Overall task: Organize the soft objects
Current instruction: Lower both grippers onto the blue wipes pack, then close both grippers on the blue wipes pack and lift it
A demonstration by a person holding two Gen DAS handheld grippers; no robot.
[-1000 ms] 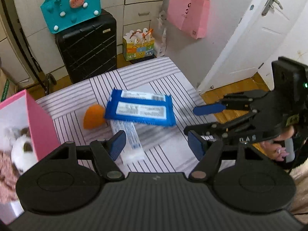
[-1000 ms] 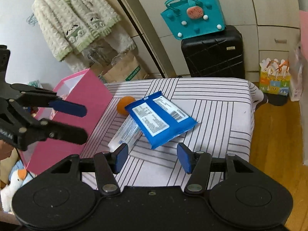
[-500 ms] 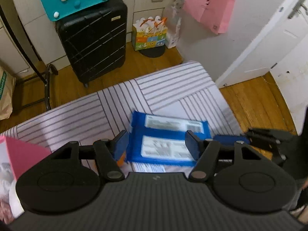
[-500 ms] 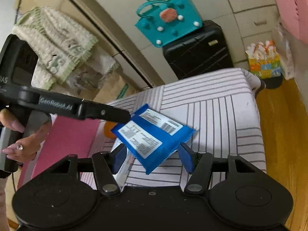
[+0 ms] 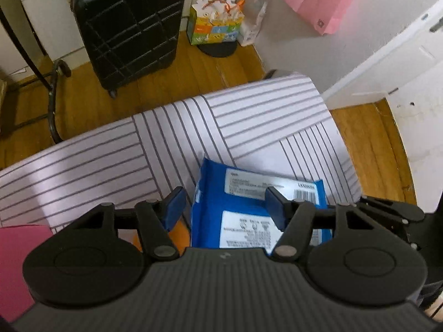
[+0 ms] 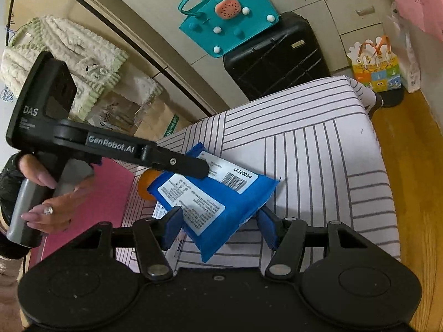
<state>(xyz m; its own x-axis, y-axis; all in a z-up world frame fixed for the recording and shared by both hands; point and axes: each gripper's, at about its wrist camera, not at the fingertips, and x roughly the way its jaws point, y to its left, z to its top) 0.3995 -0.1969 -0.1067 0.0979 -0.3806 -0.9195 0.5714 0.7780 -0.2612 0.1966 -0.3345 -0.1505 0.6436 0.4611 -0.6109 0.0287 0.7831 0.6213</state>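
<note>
The right tool (image 6: 218,225) stands open around the near corner of the blue soft pack (image 6: 218,202), pads not pressing. The left tool (image 5: 224,206) is open above the pack's far left edge. The pack lies near the worktop's (image 6: 318,149) near edge, beside an orange ball (image 6: 145,184) and pink box (image 6: 102,193); striped surface beyond is free to the far edge.

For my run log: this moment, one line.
left gripper: open over blue plastic pack | right gripper: open, straddling pack | pack: on striped cloth
</note>
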